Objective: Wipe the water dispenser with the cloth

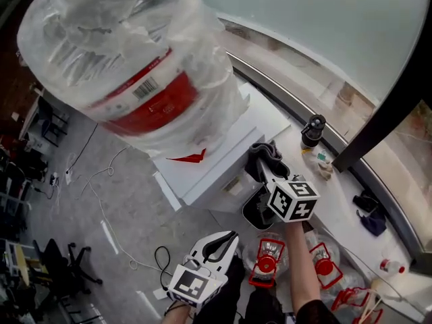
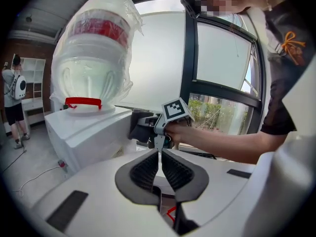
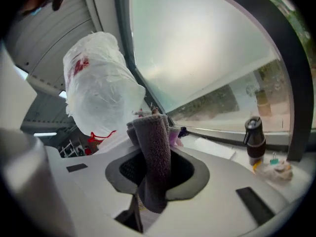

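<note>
The white water dispenser (image 1: 223, 147) carries a big upturned bottle (image 1: 128, 52) wrapped in clear plastic with a red label. My right gripper (image 1: 264, 166) is shut on a dark grey cloth (image 1: 266, 152) and holds it against the dispenser's upper right side. In the right gripper view the cloth (image 3: 154, 152) stands folded between the jaws, with the bottle (image 3: 98, 98) behind it. My left gripper (image 1: 226, 240) hangs lower, in front of the dispenser, shut and holding nothing. The left gripper view shows its jaws together (image 2: 159, 154), the dispenser (image 2: 84, 132) and the cloth (image 2: 138, 127) ahead.
A black flask (image 1: 312, 130) stands on the white window ledge (image 1: 337, 201) right of the dispenser. Several red-capped spare bottles (image 1: 266, 258) lie below the ledge. Cables (image 1: 101, 201) and an office chair (image 1: 64, 268) are on the floor at left. A person with a backpack (image 2: 15, 93) stands far off.
</note>
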Available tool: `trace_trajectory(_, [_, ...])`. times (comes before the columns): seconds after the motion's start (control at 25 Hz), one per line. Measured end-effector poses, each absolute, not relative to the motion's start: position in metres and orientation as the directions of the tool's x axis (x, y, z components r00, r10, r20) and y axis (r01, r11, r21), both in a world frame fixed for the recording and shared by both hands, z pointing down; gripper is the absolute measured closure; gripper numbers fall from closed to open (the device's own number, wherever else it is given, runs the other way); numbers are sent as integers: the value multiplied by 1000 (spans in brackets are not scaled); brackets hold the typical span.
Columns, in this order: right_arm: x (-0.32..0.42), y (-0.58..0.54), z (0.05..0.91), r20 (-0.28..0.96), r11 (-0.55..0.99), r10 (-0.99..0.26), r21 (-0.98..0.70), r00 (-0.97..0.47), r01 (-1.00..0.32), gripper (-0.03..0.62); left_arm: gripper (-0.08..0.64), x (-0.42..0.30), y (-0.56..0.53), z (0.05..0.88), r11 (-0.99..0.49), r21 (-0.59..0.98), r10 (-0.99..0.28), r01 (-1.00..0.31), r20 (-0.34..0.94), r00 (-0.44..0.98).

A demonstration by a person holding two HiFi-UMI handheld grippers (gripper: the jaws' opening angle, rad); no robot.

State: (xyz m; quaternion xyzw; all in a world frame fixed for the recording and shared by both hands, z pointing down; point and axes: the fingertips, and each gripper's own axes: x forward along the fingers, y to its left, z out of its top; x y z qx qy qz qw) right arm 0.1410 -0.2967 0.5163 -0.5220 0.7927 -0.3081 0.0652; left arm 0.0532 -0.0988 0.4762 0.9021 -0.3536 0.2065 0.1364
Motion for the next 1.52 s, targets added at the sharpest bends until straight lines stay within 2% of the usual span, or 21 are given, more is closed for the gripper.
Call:
trace_trajectory(0.16, [137,-299,576,291,156,-853,-649,-433,-745,486,531,50,-101,494,-740,108,-542,-664,490,683])
trace_trajectory(0.36, [135,-302,661,407,26,-826,-663,-390,-748,486,531,46,-110,516,-802,100,-465,-589,517,719])
trace_trajectory(0.56, [145,-309,729,461,-106,-824,-695,-328,-711,486,531,42,-123,545,-862,78,-384,-502,545,745])
trace_trajectory(1.08, [157,-304,903,740,-361,-635,-537,-220,-762,489,531,42,-149,600,-911,70,-306,-407,546,780])
trace_trajectory(1.32, [163,-305,932,796,-388,-576,-465,-185,-796,491,531,37,-141,611,-908,92,-293,-409,560,775])
trace_trajectory(1.52, [170,-301,902,788,-285,-583,-426,-198,-859,491,531,31,-135,600,-898,98,-307,-430,560,770])
